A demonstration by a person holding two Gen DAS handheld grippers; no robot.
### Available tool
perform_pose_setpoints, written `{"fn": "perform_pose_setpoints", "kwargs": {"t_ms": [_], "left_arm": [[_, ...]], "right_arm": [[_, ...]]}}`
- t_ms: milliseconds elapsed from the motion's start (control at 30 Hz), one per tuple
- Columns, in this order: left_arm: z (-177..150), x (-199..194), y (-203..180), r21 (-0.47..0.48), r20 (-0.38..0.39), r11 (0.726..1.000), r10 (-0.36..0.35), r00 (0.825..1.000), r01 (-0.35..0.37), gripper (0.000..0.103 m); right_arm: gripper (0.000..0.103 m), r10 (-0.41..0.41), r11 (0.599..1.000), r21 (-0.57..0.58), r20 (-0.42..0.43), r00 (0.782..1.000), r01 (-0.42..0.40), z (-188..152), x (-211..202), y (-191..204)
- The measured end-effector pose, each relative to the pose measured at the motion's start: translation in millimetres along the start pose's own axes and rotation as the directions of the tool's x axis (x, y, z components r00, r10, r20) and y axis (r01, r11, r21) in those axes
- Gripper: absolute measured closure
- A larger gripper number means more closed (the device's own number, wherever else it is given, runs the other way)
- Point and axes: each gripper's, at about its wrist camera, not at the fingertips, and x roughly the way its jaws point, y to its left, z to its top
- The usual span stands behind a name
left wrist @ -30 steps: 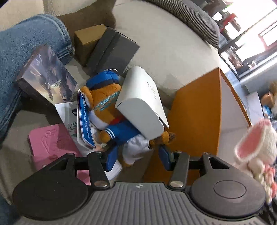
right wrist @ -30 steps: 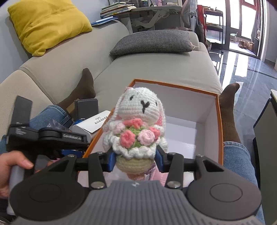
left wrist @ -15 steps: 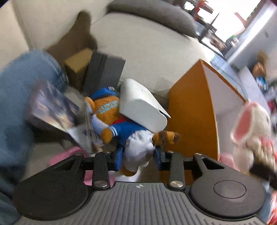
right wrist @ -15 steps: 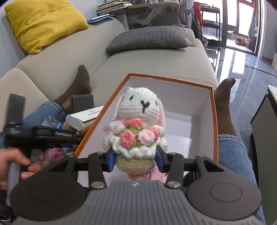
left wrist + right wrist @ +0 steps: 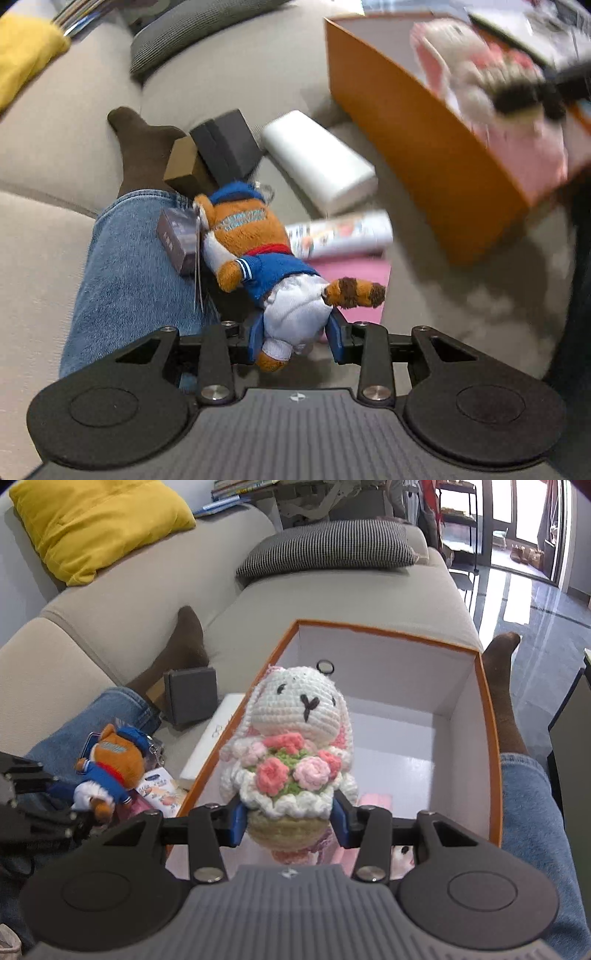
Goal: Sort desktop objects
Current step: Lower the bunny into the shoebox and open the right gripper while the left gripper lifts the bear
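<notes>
1. Two plush toys are in hand at once. My left gripper (image 5: pixel 295 332) is clenched on the white trousers of the orange sailor plush (image 5: pixel 266 266), which hangs out over the sofa (image 5: pixel 55 236) beside my denim leg, not yet over the box.
2. My right gripper (image 5: pixel 288 821) is clamped on the base of the crochet bunny (image 5: pixel 295 738) with its flower bouquet, holding it upright above the near end of the orange box (image 5: pixel 493 760).
3. Inside the box I can make out only something pink (image 5: pixel 373 799) low at the near end, partly hidden behind the bunny; the rest of the white floor looks bare. So I judge the sorting to be at an early stage.
4. Left on the sofa cushion outside the box: a white case (image 5: pixel 317 162), a dark grey box (image 5: pixel 225 144), a brown cardboard box (image 5: pixel 183 166), a small dark packet (image 5: pixel 177 236) against my leg, a printed packet (image 5: pixel 343 232) and a pink item (image 5: pixel 354 280) under the plush.
5. My reading of what remains: set the bunny down in the box, bring the sailor plush across, then work through the six loose items.
</notes>
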Motion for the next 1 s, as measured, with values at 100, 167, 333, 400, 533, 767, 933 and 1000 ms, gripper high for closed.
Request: {"fn": "perform_pose_setpoints", "kwargs": {"t_ms": [100, 167, 333, 400, 533, 767, 933, 1000], "left_arm": [[-6.3, 11.4, 1.5, -0.028, 0.019, 1.000, -0.006, 1.000, 0.007, 0.058], [-10.6, 13.7, 8.7, -0.094, 0.057, 0.995, -0.033, 0.998, 0.038, 0.053], [-18.3, 15.1, 32.6, -0.266, 0.151, 0.951, -0.122, 0.981, 0.159, 0.043], [-22.0, 13.1, 41.8, -0.330, 0.192, 0.917, -0.168, 0.967, 0.225, 0.038], [-27.7, 9.4, 59.1, -0.431, 0.255, 0.837, -0.246, 0.935, 0.338, 0.033], [-20.8, 22.8, 66.7, -0.586, 0.254, 0.732, -0.242, 0.937, 0.348, 0.032], [-16.3, 37.4, 54.4, -0.601, 0.239, 0.723, -0.243, 0.940, 0.340, 0.040], [-15.8, 41.8, 50.0, -0.592, 0.233, 0.733, -0.243, 0.942, 0.336, 0.052]], "right_arm": [[0.056, 0.011, 1.000, 0.011, -0.029, 1.000, -0.010, -2.9, 4.6, 1.0], [0.056, 0.027, 0.999, 0.026, -0.053, 0.998, -0.026, -5.2, 8.6, 1.2], [0.056, 0.027, 0.999, 0.045, -0.089, 0.996, -0.023, -10.2, 18.0, 1.6], [0.056, 0.024, 0.999, 0.047, -0.097, 0.995, -0.020, -11.2, 20.6, 2.0], [0.055, 0.016, 0.999, 0.041, -0.100, 0.995, -0.012, -12.8, 21.2, 2.6], [0.055, 0.009, 0.999, 0.034, -0.104, 0.995, -0.006, -11.8, 21.6, 1.5], [0.055, 0.022, 0.999, 0.038, -0.107, 0.994, -0.018, -8.7, 19.0, 0.7], [0.055, 0.042, 0.998, 0.057, -0.118, 0.992, -0.035, -8.1, 18.1, -2.2]]}}
